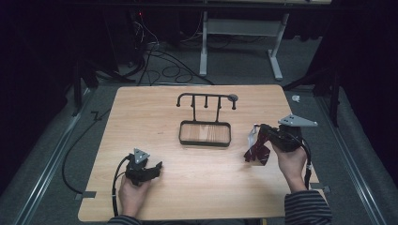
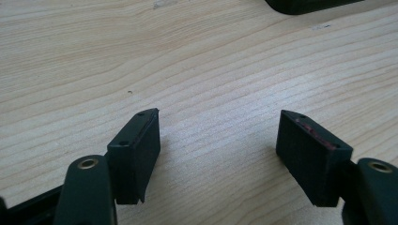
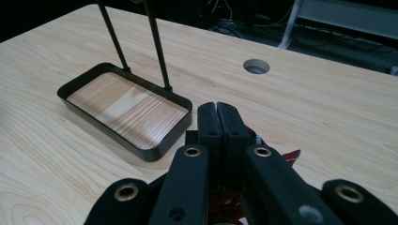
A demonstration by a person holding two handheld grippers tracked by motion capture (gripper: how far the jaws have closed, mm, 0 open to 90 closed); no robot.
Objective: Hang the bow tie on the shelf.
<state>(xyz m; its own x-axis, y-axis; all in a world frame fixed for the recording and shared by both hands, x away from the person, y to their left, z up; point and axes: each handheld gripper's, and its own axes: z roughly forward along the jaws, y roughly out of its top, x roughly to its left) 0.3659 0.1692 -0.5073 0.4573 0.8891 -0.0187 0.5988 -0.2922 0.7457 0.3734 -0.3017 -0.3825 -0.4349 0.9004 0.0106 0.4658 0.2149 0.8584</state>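
Pinching what looks like a dark red cloth [image 1: 257, 152], the right gripper [image 1: 263, 140] sits just right of the rack [image 1: 205, 133] — left gripper [image 1: 152, 169] spread, farther off.

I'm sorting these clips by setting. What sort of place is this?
Probably a lab or recording workshop, not a home: a bare wooden table on grey carpet, loose cables trailing over the floor behind it, dark curtains around, and a person's hands working handheld grippers.
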